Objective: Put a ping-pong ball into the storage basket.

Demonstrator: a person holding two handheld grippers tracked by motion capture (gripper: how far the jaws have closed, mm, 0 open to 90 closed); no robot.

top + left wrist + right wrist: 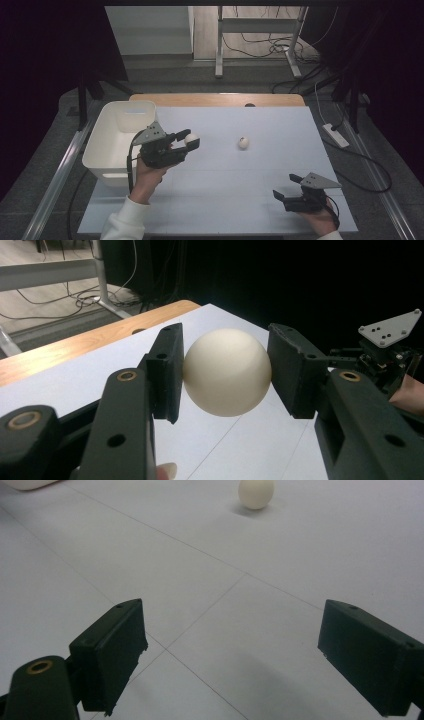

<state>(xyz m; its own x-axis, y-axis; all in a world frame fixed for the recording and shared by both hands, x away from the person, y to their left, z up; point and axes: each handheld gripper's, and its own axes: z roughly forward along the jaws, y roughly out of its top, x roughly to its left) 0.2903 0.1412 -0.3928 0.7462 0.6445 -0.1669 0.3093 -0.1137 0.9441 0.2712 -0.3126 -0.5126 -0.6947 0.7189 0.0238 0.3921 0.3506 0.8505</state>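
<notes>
A white ball (226,371) sits clamped between the two black jaws of my left gripper (190,139), which is lifted above the table just right of the white bin (111,142). In the high view the same ball (191,138) shows at the jaw tips. A second white ball (243,143) rests on the pale table top at mid-table; in the right gripper view this ball (255,493) lies far ahead. My right gripper (279,196) rests low near the front right edge, jaws wide apart and empty.
The white bin stands at the table's left side. A wooden strip (220,99) runs along the table's far edge. Cables and a power strip (336,135) lie on the floor to the right. A metal frame (219,45) stands beyond the table.
</notes>
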